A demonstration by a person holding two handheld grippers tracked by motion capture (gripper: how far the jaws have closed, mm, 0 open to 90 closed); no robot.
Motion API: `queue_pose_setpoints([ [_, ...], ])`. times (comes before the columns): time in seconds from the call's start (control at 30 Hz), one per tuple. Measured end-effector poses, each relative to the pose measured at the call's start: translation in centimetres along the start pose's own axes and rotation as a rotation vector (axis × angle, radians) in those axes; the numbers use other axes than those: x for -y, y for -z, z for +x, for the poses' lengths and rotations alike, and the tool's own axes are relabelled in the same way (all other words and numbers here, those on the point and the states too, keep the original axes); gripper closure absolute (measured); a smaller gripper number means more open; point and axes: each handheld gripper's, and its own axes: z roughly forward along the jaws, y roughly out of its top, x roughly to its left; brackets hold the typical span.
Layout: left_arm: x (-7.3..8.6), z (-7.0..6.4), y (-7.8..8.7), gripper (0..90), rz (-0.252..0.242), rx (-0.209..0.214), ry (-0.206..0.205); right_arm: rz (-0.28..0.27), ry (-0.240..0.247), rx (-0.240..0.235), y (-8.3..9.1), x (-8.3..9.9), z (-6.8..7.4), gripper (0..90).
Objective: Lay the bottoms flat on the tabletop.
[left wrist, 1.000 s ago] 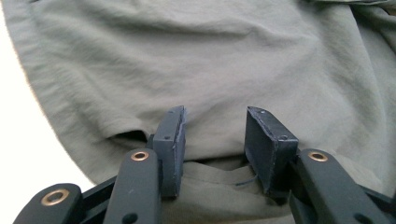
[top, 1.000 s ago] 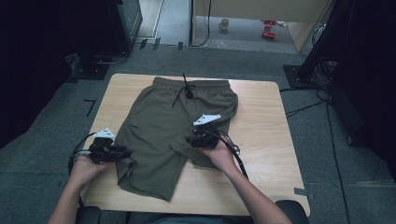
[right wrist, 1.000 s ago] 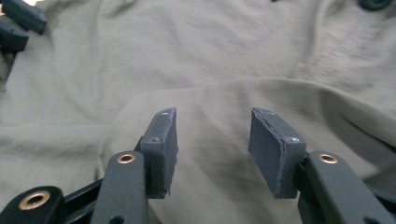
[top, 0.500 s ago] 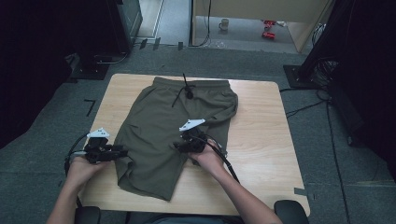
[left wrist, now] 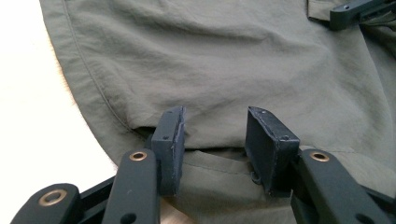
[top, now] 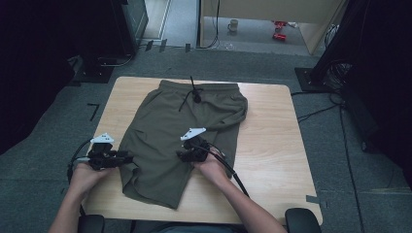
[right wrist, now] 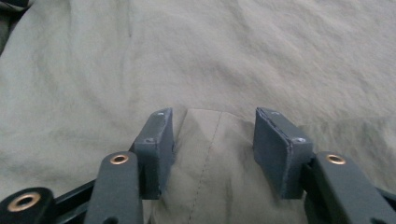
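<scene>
Olive-green fabric shorts (top: 180,131) lie flat on the light wooden table (top: 272,141), long axis running away from the person. Left gripper (top: 127,157) at the near leg's left hem, right gripper (top: 180,155) at its inner edge; both jaws gape, fabric between, unclamped.

The shorts (top: 180,136) hide the table (top: 272,145) beneath them.
</scene>
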Motion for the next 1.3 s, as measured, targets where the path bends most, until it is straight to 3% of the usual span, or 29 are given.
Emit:
queue_pose_setpoints([
  [0.17, -0.1, -0.2, -0.1, 57.3, 0.003, 0.004, -0.007, -0.007, 0.055, 0.054, 0.2, 0.3, 0.1, 69.1],
  [0.3, -0.1, -0.3, -0.2, 57.5, -0.002, 0.005, -0.009, 0.001, 0.036, 0.042, 0.5, 0.2, -0.6, 81.6],
  [0.33, -0.3, -0.3, -0.1, 57.5, -0.012, 0.005, -0.011, 0.010, 0.013, 0.037, 0.7, 0.2, -0.7, 83.0],
  [0.53, -0.9, -0.5, 0.2, 57.8, -0.060, 0.009, -0.014, -0.017, -0.010, 0.012, 2.9, 0.1, -1.0, 84.8],
  [0.7, -1.7, -0.9, 0.1, 58.0, -0.087, 0.010, -0.024, -0.064, -0.015, 0.031, 5.9, 0.4, -1.3, 84.9],
  [0.93, -3.0, -1.5, -0.4, 58.0, -0.118, 0.015, -0.041, -0.098, -0.047, 0.070, 9.4, 2.3, -2.3, 85.0],
  [1.3, -4.7, -2.1, -1.5, 58.1, -0.137, 0.026, -0.057, -0.081, -0.111, 0.165, 13.3, 6.1, -4.6, 85.0],
])
